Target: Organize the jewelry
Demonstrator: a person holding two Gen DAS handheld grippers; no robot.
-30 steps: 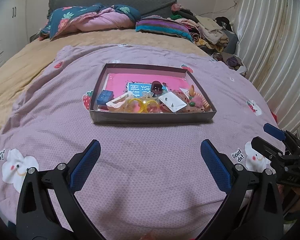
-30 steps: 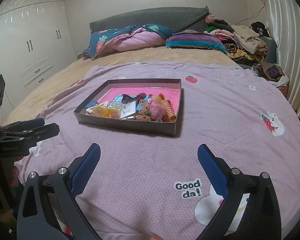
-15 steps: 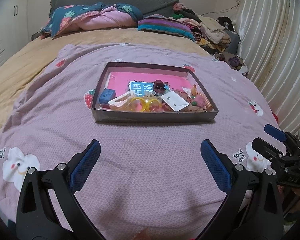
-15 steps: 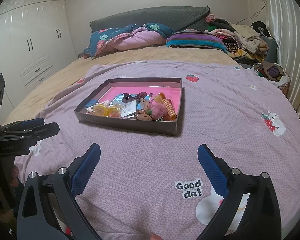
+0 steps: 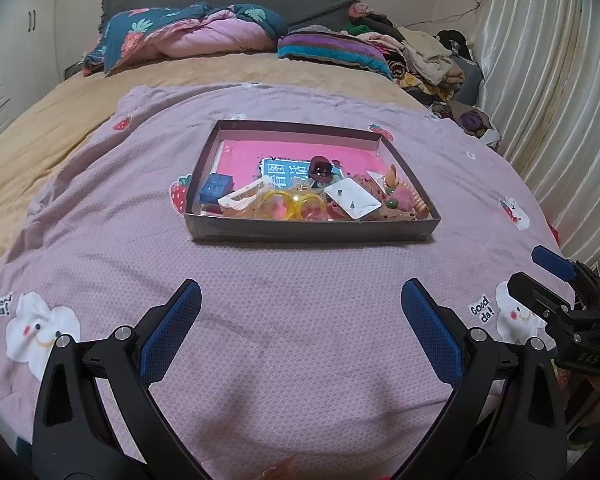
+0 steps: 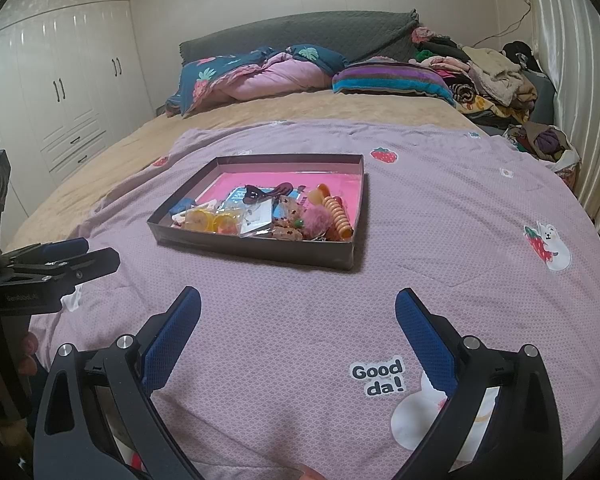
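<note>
Right now both tools are spread wide and hold nothing. The left tool (image 5: 300,308) hangs low over the purple bedspread (image 5: 280,300), and the right tool (image 6: 298,310) does the same beside it, a little to its right.

Straight ahead of the left tool, well apart from its fingers, a shallow dark box (image 5: 312,232) lies on the bed. For the right tool the same box (image 6: 260,248) is ahead and a little to the left. All the jewelry that I can see is inside this box, and none shows on the bedspread around it. The pieces are crowded along the side of the box nearest to the tools, some over others: a small blue case (image 5: 216,189) at the left, a white frame-like piece (image 5: 242,197), two yellow rings (image 5: 292,207), a white card with studs (image 5: 352,199), a dark red clip (image 5: 321,169) further back, and orange hair pieces (image 6: 336,216) with a pink fluffy thing (image 6: 319,222) at the right. The far part of the pink bottom stays bare.

How far the task has gone, I judge only partly. The pieces are collected in one place, which fits a late stage, but they lie mixed and not sorted, which fits equally a stage where sorting is to come. The pictures do not settle it.
</note>
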